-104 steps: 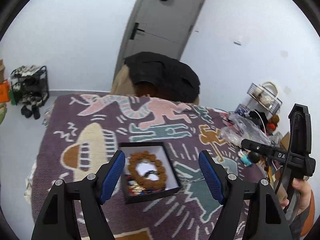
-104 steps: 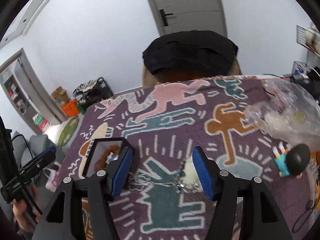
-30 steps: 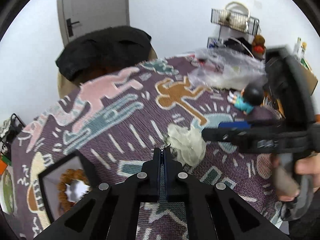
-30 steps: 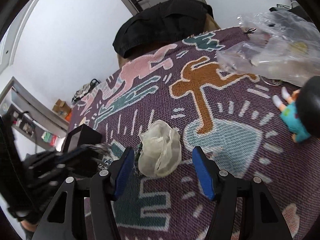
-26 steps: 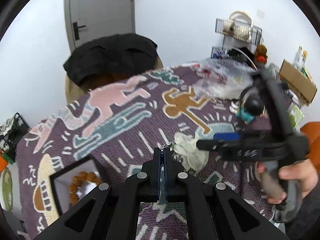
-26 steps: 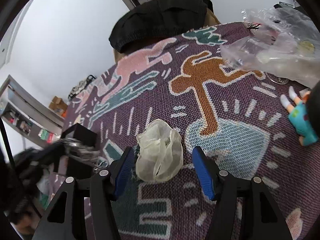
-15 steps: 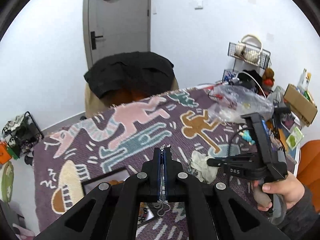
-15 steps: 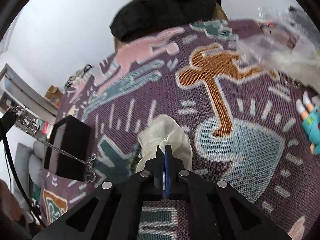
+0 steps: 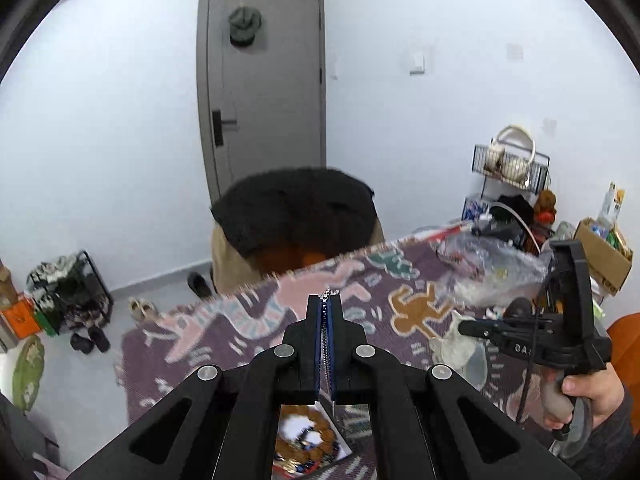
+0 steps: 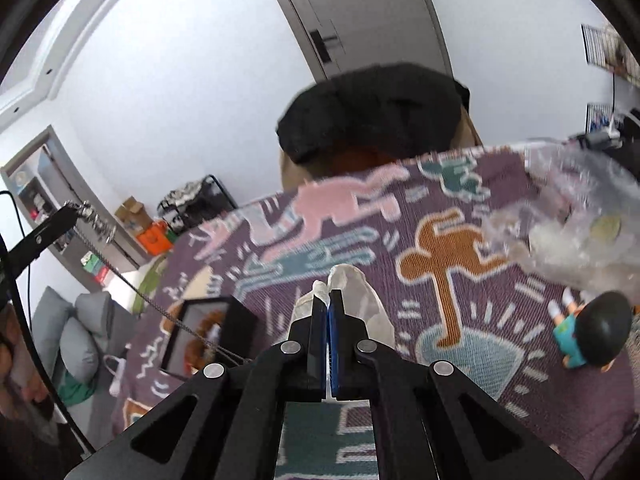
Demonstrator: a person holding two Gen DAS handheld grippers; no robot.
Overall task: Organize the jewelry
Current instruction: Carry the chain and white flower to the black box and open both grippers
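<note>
left hand-held gripper [image 9: 328,304] clamped on silver chain [image 10: 160,308] w/ end dangling over black box [image 10: 212,336], right hand-held gripper [image 10: 329,300] pinching white pouch [image 10: 360,300] above patterned counter [image 10: 460,240]

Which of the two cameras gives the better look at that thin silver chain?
The right wrist view: there the silver chain hangs in a long line from the left gripper down towards the black box. The left wrist view shows only a short stretch of it, clamped between that gripper's shut fingers.
</note>
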